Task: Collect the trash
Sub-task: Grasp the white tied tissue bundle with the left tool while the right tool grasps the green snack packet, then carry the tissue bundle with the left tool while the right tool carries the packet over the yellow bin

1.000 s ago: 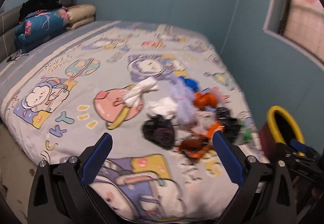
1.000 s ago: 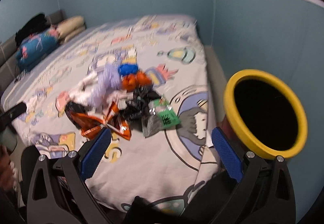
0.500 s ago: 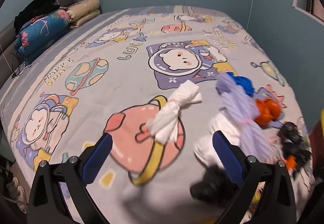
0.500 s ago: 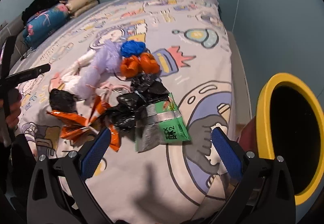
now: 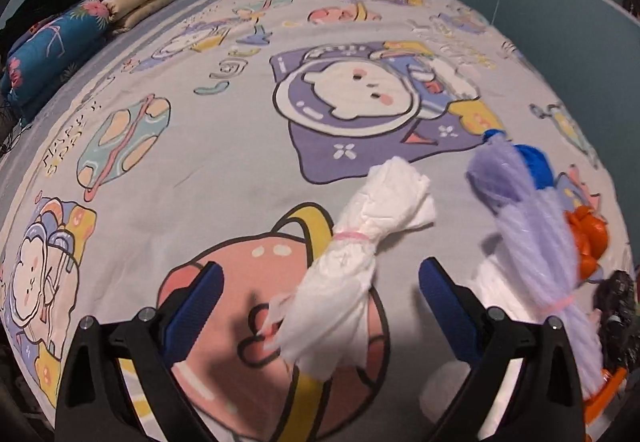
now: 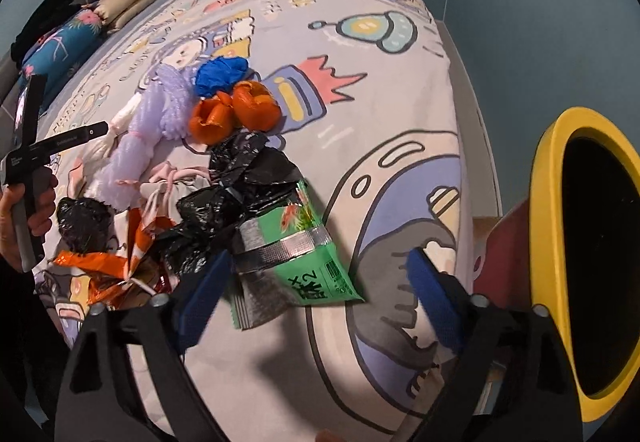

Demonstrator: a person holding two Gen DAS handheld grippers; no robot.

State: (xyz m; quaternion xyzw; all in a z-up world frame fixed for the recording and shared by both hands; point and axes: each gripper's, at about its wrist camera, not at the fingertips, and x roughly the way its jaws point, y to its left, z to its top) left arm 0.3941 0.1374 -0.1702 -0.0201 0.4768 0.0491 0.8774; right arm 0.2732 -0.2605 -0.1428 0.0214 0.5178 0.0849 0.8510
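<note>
My left claw (image 5: 320, 282) hangs over the bed (image 5: 224, 146) with its cartoon-printed sheet, jaws wide apart though they have just been closing a little. The white crumpled tissue bundle tied with a pink band (image 5: 356, 262) lies on the sheet between the blue pads (image 5: 194, 304), and neither pad touches it. Just to its right lies a lilac yarn bundle (image 5: 532, 226), with a blue plastic wad (image 5: 536, 162) and orange plastic wads (image 5: 588, 238) beyond it.

My right claw (image 6: 316, 294) is also wide open, its jaws having just been closing slightly, and it grips nothing. The green snack packet wrapped in grey tape (image 6: 296, 258) lies on the sheet between the pads, its left edge just beside the left one, though I cannot tell if they touch. Crumpled black plastic bags (image 6: 236, 182) sit just behind the packet, and an orange foil wrapper (image 6: 104, 266) lies to the left. The yellow-rimmed bin (image 6: 548, 202) stands beside the bed at the right. My left hand (image 6: 24, 218), holding its tool, shows at the left edge.
</note>
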